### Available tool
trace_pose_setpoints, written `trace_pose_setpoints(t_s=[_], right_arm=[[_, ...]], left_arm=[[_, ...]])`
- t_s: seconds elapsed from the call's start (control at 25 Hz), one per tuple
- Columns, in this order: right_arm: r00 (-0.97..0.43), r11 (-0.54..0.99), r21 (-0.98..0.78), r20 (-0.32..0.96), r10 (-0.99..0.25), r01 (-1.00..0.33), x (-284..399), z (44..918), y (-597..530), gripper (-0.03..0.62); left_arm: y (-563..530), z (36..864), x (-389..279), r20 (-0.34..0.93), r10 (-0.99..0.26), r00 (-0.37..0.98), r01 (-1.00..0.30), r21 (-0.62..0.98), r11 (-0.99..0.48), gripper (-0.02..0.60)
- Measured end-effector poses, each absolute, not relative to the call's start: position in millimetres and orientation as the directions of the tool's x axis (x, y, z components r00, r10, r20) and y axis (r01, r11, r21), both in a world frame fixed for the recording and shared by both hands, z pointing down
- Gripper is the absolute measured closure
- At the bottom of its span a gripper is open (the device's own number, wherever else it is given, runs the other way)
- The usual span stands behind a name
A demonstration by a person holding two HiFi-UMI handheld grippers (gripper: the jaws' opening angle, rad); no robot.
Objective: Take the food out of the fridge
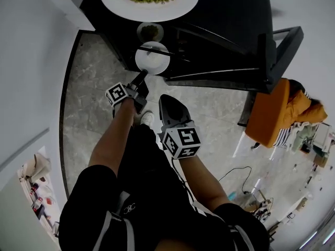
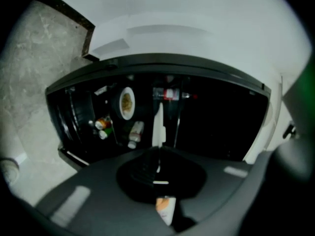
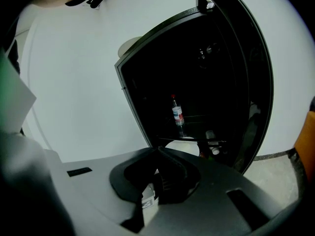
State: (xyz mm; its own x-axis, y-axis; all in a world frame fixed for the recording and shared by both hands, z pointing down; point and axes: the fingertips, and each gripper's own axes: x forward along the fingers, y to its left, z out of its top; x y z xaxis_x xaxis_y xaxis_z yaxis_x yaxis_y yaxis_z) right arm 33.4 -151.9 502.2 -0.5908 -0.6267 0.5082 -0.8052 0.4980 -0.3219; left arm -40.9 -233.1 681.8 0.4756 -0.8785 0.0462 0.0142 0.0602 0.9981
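Grey marble floor [image 1: 94, 98]. The black fridge [image 1: 225, 30] stands on the far side with its door open. A white plate [image 1: 152, 59] lies flat at the fridge's open front. The left gripper [image 1: 142, 76] is clamped on its near rim, and the plate extends straight away toward the shelves. The right gripper [image 1: 164, 99] sits just right of it, closed and empty.

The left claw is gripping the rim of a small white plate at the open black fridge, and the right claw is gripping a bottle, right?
Not quite. The left claw does grip the small white plate at the open black fridge, but the right claw is shut on nothing; the right gripper view shows the red-capped clear bottle standing inside the fridge.
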Motion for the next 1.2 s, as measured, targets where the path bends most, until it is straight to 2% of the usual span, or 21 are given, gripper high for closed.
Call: trace_pose_setpoints(t_s=[0.08, 0.4, 0.84, 1.2], right_arm=[[-0.589, 0.492, -0.326, 0.502, -0.634, -0.807, 31, 499, -152, 0.595], [-0.552, 0.440, -0.333, 0.478, -0.684, -0.834, 37, 488, -161, 0.595], [-0.374, 0.284, -0.255, 0.457, -0.807, -0.924, 105, 457, -176, 0.595], [-0.335, 0.263, -0.224, 0.403, -0.852, -0.938, 114, 404, -171, 0.595]], left_arm=[[-211, 685, -40, 0.077, -0.863, 0.499, 0.005, 0.996, 0.092, 0.574], [-143, 638, -38, 0.068, -0.809, 0.584, 0.029, 0.994, 0.105, 0.574], [-109, 489, -59, 0.036, -0.780, 0.625, 0.022, 0.998, 0.064, 0.574], [-112, 374, -27, -0.043, -0.709, 0.704, 0.032, 0.999, -0.030, 0.574]])
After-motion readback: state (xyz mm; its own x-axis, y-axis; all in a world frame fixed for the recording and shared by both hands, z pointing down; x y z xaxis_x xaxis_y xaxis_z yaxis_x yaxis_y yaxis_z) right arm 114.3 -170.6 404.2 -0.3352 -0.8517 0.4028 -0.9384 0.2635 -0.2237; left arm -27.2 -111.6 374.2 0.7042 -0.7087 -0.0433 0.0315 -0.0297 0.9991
